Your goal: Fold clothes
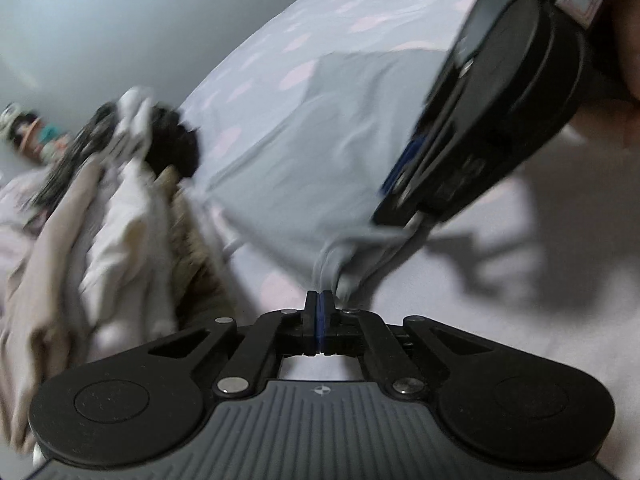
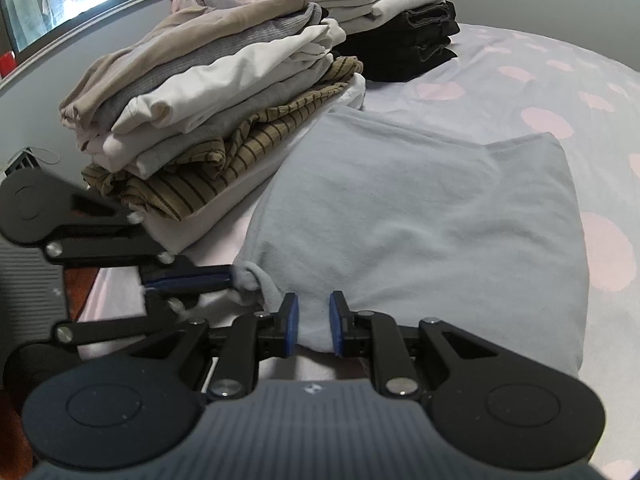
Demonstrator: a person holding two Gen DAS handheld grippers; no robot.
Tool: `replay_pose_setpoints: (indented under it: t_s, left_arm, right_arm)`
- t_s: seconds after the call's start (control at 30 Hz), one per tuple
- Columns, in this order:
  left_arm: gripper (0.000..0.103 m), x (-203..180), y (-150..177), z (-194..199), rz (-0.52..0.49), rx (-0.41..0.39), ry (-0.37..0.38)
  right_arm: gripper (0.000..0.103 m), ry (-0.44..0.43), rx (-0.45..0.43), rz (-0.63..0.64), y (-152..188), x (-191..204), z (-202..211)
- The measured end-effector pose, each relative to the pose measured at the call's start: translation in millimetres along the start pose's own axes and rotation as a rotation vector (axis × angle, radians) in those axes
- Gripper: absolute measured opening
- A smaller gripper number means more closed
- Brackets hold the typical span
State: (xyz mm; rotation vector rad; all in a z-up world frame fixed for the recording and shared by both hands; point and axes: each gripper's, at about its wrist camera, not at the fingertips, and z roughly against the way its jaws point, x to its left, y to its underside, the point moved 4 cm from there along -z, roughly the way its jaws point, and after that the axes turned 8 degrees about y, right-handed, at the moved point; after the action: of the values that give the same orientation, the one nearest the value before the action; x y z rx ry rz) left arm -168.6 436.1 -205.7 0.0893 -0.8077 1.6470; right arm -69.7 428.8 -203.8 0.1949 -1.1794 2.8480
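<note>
A light blue garment (image 2: 420, 208) lies folded on the dotted bedsheet (image 2: 540, 92). In the right wrist view my right gripper (image 2: 314, 322) has its pads pressed on the thick near edge of the garment. My left gripper (image 2: 230, 276) comes in from the left, and a bunched corner of the same garment sits at its tips. In the left wrist view the left gripper (image 1: 320, 298) has its pads together, and the light blue garment (image 1: 312, 152) gathers down to its tip. The right gripper (image 1: 390, 200) reaches down onto the garment's edge from the upper right.
A tall stack of folded clothes (image 2: 224, 92) stands just left of the garment, with a striped olive piece near its bottom. Farther back is a stack of white and black clothes (image 2: 412, 40). A hand (image 1: 624, 60) holds the right gripper. The bed's edge runs along the left.
</note>
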Motion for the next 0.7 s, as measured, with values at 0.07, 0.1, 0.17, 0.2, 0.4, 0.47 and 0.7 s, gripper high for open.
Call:
replay_pose_setpoints:
  t_s: [0.07,0.1,0.17,0.2,0.4,0.47,0.7]
  left_arm:
    - [0.0,5.1,6.7,3.2,0.036,0.032,-0.03]
    - [0.0,7.1,9.4,4.4,0.05,0.043,-0.045]
    - [0.0,9.6,9.6,9.9,0.066,0.021,-0.054]
    - [0.001,10.3,6.5,15.5,0.077,-0.019,-0.029]
    - [0.021,10.2,-1.7,16.5,0.052,-0.076,0.016]
    - [0.021,10.0,-1.0,10.4,0.031,-0.066,0.023]
    - [0.024,8.9,-0.9,-0.2,-0.039,-0.069,0.046]
  right_arm:
    - [0.02,0.006,-0.001,-0.009,-0.2,-0.5,2.9]
    - [0.02,0.009,0.0,-0.011,0.1,-0.3,3.9]
    - [0.02,0.015,-0.001,-0.013,0.9,1.1,6.9]
    - [0.02,0.015,0.001,-0.01,1.5,2.3,7.9]
    - [0.02,0.017,0.029,0.004,6.5,4.1,9.0]
    - [0.02,0.016,0.032,0.005,7.5,4.1,8.8]
    - [0.02,0.015,0.033,0.014,7.9,4.7,5.2]
